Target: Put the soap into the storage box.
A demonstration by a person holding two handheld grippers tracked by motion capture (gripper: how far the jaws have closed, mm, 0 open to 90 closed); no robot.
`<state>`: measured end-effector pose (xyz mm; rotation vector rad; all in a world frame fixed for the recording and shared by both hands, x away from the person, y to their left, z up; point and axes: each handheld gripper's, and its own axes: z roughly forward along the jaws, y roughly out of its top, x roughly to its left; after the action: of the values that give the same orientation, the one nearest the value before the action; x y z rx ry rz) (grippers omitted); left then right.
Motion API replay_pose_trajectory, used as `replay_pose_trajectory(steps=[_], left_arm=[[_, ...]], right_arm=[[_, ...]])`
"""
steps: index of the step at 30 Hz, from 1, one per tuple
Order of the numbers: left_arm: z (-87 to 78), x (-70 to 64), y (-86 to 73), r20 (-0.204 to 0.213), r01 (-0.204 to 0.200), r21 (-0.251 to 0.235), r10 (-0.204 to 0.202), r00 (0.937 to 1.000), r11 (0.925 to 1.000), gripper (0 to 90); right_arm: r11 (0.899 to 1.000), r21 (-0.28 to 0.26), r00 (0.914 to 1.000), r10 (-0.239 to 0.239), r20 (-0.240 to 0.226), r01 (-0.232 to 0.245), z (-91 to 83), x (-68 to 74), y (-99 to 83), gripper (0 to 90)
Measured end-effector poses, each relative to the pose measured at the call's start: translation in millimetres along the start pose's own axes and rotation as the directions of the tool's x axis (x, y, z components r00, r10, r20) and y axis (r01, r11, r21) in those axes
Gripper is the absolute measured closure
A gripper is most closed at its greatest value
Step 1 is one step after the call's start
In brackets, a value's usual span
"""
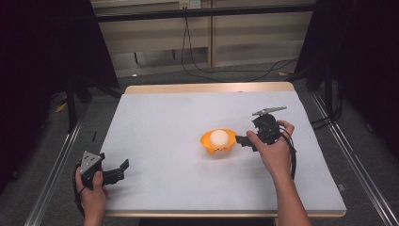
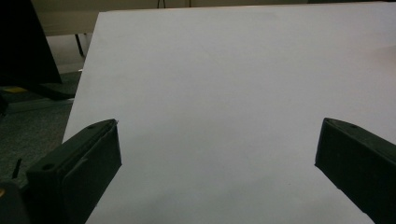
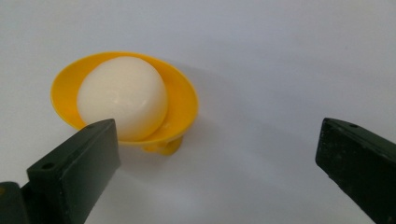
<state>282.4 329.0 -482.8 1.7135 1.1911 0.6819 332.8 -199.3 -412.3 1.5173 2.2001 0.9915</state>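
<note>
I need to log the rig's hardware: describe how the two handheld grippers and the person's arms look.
Both the left gripper and the right gripper are black, each with two blocky flat-faced jaws with small round holes, a grey three-cornered plate on top, and a black cable trailing by the wrist. The forearms are bare, with no sleeves or gloves to be seen.

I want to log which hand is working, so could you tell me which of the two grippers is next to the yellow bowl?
The right gripper: it sits open just beside the yellow bowl holding the white ball, while the left gripper rests open near the table's front-left corner.
</note>
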Motion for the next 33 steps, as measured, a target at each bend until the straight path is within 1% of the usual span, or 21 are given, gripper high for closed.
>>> replay_pose_trajectory(steps=[7, 9, 10, 12, 15, 16, 19, 23, 24, 26, 29, 33], left_arm=[[0.0, 0.2, 0.0, 0.002, 0.001, -0.001, -0.001, 1.0, 1.0, 0.2], [0.0, 0.2, 0.0, 0.002, 0.0, -0.001, 0.0, 1.0, 1.0, 0.2], [-0.1, 0.1, 0.0, 0.002, 0.0, 0.0, 0.0, 1.0, 1.0, 0.2], [0.1, 0.1, 0.0, 0.003, 0.004, 0.0, -0.004, 1.0, 1.0, 0.2], [-0.1, 0.1, 0.0, 0.0, 0.0, 0.0, 0.0, 1.0, 1.0, 0.2], [0.0, 0.1, 0.0, 0.0, 0.001, 0.0, -0.001, 1.0, 1.0, 0.2], [0.0, 0.0, 0.0, 0.0, 0.0, 0.0, 0.0, 1.0, 1.0, 0.2], [0.0, 0.0, 0.0, 0.001, -0.001, 0.002, 0.001, 1.0, 1.0, 0.2], [0.1, -0.1, 0.0, 0.002, 0.001, 0.002, -0.001, 1.0, 1.0, 0.2], [0.5, -0.8, -0.1, 0.003, 0.009, 0.002, -0.009, 1.0, 1.0, 0.2], [0.4, -0.5, -0.1, 0.001, 0.004, 0.002, -0.004, 1.0, 1.0, 0.2], [0.5, -1.2, 0.0, -0.005, 0.0, 0.003, 0.0, 1.0, 1.0, 0.2]], right_arm=[[1.0, 0.008, 0.9993, 0.02, 0.031, -0.02, -5.5, -17.7, -19.2, 0.0], [1.0, 0.001, 0.9993, 0.025, 0.027, -0.025, -6.4, -20.3, -22.0, 0.0], [0.999, -0.004, 0.9987, 0.039, 0.034, -0.039, -10.0, -26.2, -28.9, 0.0], [0.999, -0.013, 0.9988, 0.036, 0.032, -0.036, -11.4, -30.2, -33.4, 0.0], [0.999, -0.028, 0.9986, 0.032, 0.042, -0.03, -14.6, -36.3, -41.3, 0.0], [0.999, -0.03, 0.9984, 0.039, 0.042, -0.038, -16.3, -38.1, -44.0, 0.0], [0.998, -0.047, 0.9982, 0.041, 0.045, -0.039, -21.1, -44.0, -51.9, 0.0], [0.997, -0.059, 0.9964, 0.058, 0.062, -0.055, -28.5, -52.6, -61.9, 0.0], [0.996, -0.061, 0.9955, 0.069, 0.064, -0.065, -30.4, -54.1, -64.2, 0.0], [0.996, -0.064, 0.9949, 0.073, 0.07, -0.068, -33.2, -57.9, -69.1, 0.0], [0.996, -0.071, 0.9943, 0.067, 0.083, -0.061, -36.9, -63.7, -76.4, 0.0], [0.993, -0.087, 0.9922, 0.085, 0.091, -0.077, -43.2, -72.7, -85.8, 0.0]])
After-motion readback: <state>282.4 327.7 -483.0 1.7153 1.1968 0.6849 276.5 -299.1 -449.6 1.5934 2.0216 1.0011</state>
